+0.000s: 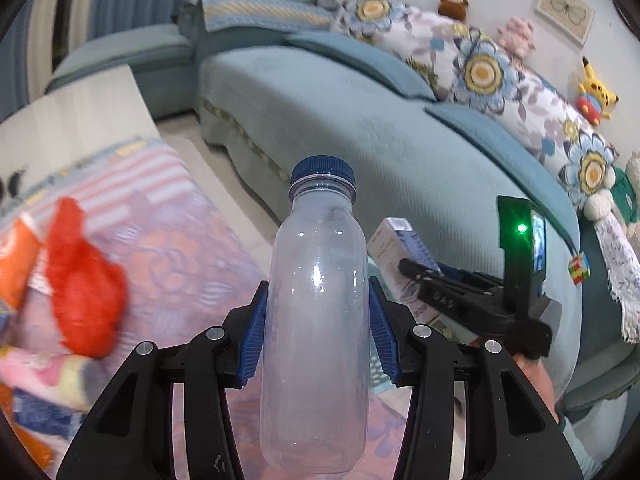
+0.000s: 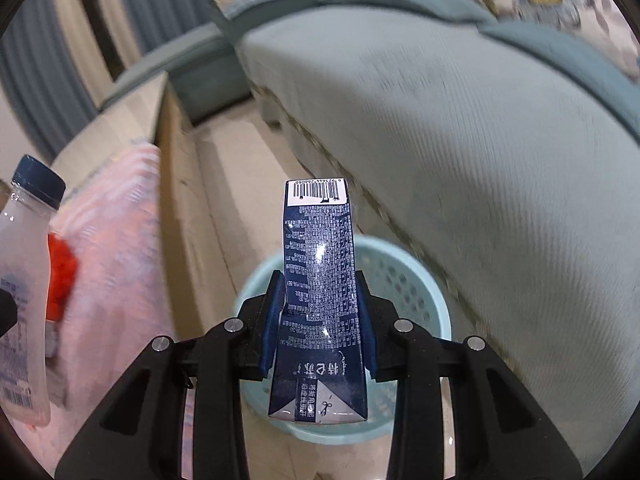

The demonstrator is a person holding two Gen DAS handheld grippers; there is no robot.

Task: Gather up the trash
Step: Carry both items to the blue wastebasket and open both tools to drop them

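Left gripper (image 1: 318, 320): blue ribbed pads clamped on the sides of a clear empty plastic bottle with a dark blue screw cap (image 1: 318, 312), cap pointing away from the hand. Under it, a table draped in a pink patterned cloth (image 1: 192, 240); crumpled red plastic wrapper (image 1: 82, 292) and orange packet (image 1: 18, 256) lie toward the cloth's left edge.

Right gripper (image 2: 320, 320): pads pressed on a dark blue drink carton with white print (image 2: 320, 280), barcode end farthest from the hand. Directly beneath the carton, a pale turquoise perforated plastic waste basket (image 2: 416, 280) stands on the floor, between the table's side and a teal-covered sofa (image 2: 480, 160).
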